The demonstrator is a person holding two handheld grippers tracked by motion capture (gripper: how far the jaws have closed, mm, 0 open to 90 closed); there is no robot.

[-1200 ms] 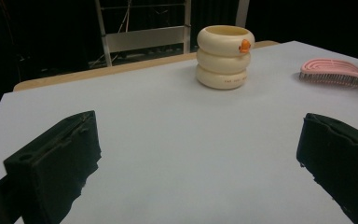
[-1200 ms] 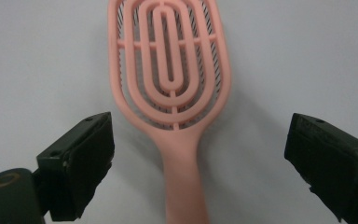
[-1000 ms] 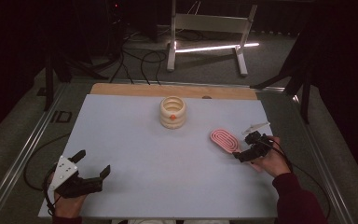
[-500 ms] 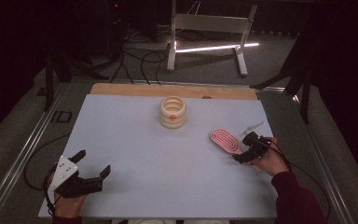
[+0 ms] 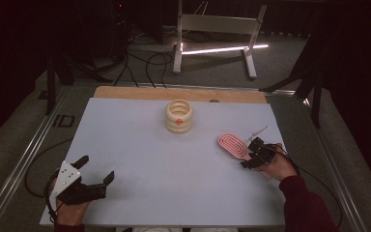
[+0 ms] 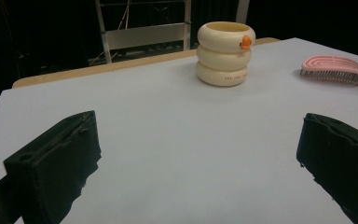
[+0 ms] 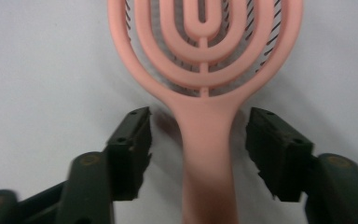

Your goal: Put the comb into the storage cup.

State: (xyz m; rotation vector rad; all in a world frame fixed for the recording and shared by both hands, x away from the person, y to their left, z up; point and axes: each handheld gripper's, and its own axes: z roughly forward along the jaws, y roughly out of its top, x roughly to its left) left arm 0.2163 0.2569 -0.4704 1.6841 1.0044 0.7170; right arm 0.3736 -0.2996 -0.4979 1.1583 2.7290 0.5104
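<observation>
A pink hairbrush (image 5: 233,144) lies bristles-down on the white table at the right. My right gripper (image 5: 251,153) stands open over its handle; in the right gripper view the handle (image 7: 208,149) runs between the two jaws with a gap on each side, so the right gripper (image 7: 200,140) straddles it without touching. A cream ringed cup with an orange mark (image 5: 179,116) stands at the back centre, also seen as the cup (image 6: 224,53) in the left gripper view, with the hairbrush (image 6: 335,70) to its right. My left gripper (image 5: 96,171) rests open at the near left, nothing between its jaws.
The white table top (image 5: 174,169) ends in a wooden strip (image 5: 174,93) at the back. A thin white stick (image 5: 257,131) lies just beyond the brush. A metal stand (image 5: 215,29) and cables sit on the floor behind the table.
My right gripper has slid a little nearer and lower along the brush handle. The left gripper has stayed where it was.
</observation>
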